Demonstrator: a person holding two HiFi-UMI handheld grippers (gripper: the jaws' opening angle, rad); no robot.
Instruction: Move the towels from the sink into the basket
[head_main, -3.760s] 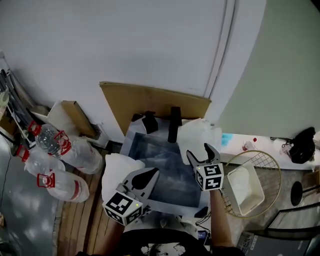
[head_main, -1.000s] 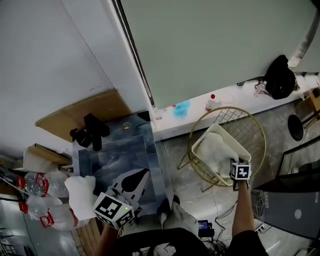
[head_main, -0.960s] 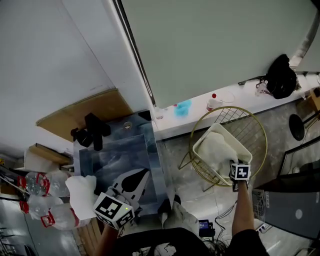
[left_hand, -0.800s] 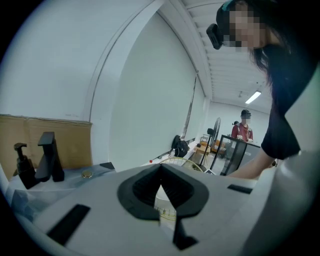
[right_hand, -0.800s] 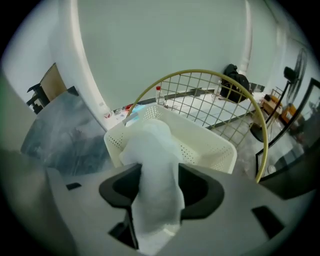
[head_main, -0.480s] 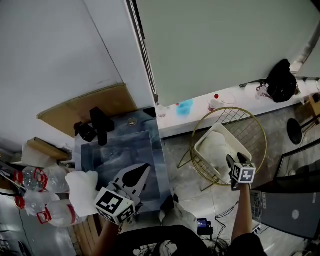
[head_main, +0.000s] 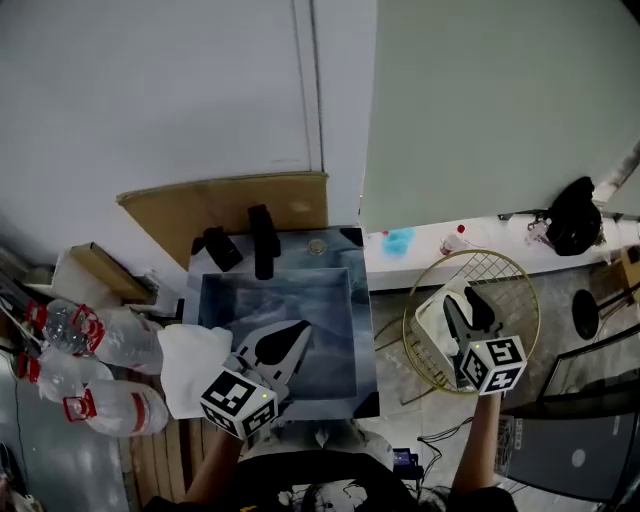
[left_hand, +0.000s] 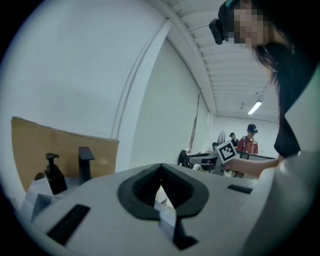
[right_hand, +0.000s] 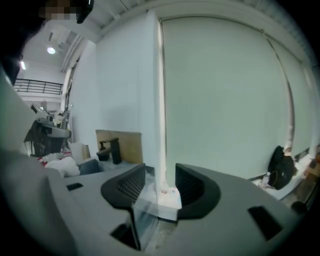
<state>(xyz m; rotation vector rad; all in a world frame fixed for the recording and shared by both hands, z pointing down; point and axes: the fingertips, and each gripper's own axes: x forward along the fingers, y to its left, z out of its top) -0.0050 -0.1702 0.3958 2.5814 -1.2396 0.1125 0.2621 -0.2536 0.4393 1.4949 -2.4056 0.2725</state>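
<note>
A marbled grey sink (head_main: 330, 345) with a black faucet (head_main: 262, 240) sits in the middle of the head view. One white towel (head_main: 195, 365) lies bunched by the sink's left rim. My left gripper (head_main: 300, 328) hovers over the sink's front left, shut and empty; its tips (left_hand: 160, 170) meet. My right gripper (head_main: 463, 300) is raised above the gold wire basket (head_main: 500, 260). In that basket stands a white tub (head_main: 428, 312) with a pale towel in it. The right jaws (right_hand: 160, 180) are open, have just been closing, and hold nothing.
A cardboard sheet (head_main: 230, 205) leans behind the sink, next to a black soap dispenser (head_main: 218, 248). Plastic water bottles (head_main: 90, 345) lie at the left. The white ledge carries a blue item (head_main: 398, 240), a small bottle (head_main: 460, 235) and a black bag (head_main: 575, 215). People (left_hand: 248, 142) stand far off.
My right gripper has risen out of the tub with its jaws parted, leaving the towel inside. The left gripper has shifted a little over the sink. The head view has swung.
</note>
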